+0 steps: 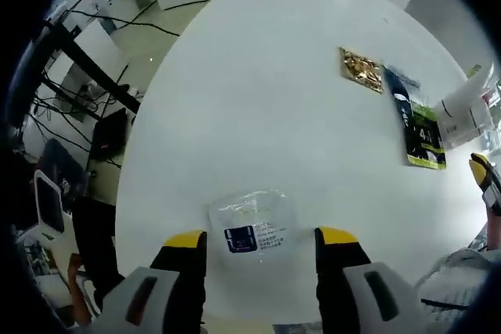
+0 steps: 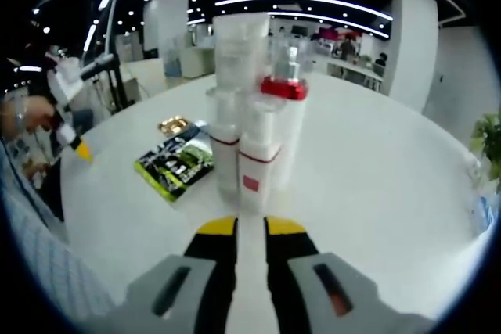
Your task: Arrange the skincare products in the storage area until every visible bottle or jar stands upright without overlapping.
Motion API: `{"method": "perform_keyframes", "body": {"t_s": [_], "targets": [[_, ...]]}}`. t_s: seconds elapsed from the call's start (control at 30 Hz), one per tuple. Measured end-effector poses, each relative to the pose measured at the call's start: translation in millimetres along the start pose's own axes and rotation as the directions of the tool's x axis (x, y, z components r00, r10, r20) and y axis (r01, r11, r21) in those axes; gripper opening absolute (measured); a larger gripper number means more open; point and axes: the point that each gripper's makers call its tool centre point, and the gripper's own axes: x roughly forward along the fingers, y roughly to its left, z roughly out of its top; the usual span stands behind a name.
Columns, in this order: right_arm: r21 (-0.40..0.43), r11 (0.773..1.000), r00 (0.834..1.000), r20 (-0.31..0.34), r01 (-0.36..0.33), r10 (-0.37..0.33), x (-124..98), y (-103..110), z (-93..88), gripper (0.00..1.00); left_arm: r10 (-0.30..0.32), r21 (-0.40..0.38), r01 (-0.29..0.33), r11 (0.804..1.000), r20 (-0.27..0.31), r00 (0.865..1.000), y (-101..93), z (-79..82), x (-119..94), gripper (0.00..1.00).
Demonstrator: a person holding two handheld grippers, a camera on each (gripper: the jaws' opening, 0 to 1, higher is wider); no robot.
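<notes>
Ahead of both claws spreads the white bench (image 1: pixel 258 107), the largest thing here. In the right gripper view, straight beyond the right claw (image 2: pixel 250 228) and near its tips, stands a tight cluster of upright skincare bottles (image 2: pixel 252 115): white bottles with red bands, a red-collared pump bottle (image 2: pixel 285 84) and a clear cap on top. They stand touching; whether any leans I cannot tell. Left of that claw, further out, a green-and-black packet (image 2: pixel 177 163) lies flat, with a small gold tray (image 2: pixel 173 124) beyond it.

In the left gripper view, a clear sachet with a dark blue label (image 1: pixel 252 225) lies flat on the bench between the tips of the left claw (image 1: pixel 261 237), at most just touching them.

The left claw stands wide apart and empty. The right claw's jaws are nearly together, a narrow slit between them, gripping nothing.

The step in hand looks like taking the sachet, I judge. To do it well, lower the left claw so the jaws straddle one edge, pinch the film without sliding it, and keep the right claw clear of the bottles, since a nudge could topple the cluster.
</notes>
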Motion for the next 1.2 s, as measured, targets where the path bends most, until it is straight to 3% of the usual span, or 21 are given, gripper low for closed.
{"method": "perform_keyframes", "body": {"t_s": [0.1,0.2,0.57,0.73,1.2], "targets": [[0.0,1.0,1.0,-0.005,0.0,0.0,-0.5,-0.2,-1.8,0.12,-0.002,0.006,0.002,1.0,-0.004,1.0,2.1,-0.5,-0.3,0.55],[0.002,1.0,1.0,-0.008,0.007,-0.007,-1.5,-2.1,-3.3,0.12,-0.002,-0.007,0.002,1.0,-0.014,1.0,8.8,-0.4,-2.0,0.42],[0.002,1.0,1.0,-0.002,0.009,-0.009,-2.9,-1.6,-2.1,0.12,-0.008,0.005,0.008,1.0,-0.022,1.0,7.4,-1.2,-4.4,0.42],[0.001,1.0,1.0,-0.007,0.009,-0.009,-3.6,-2.7,-3.4,0.12,-0.008,0.015,0.008,1.0,0.003,1.0,7.2,6.1,-14.1,0.41],[0.009,1.0,1.0,0.001,0.022,-0.022,-10.2,-4.6,-4.4,0.12,-0.097,0.051,0.094,0.994,0.071,0.993,-30.3,35.4,-27.8,0.42]]}}
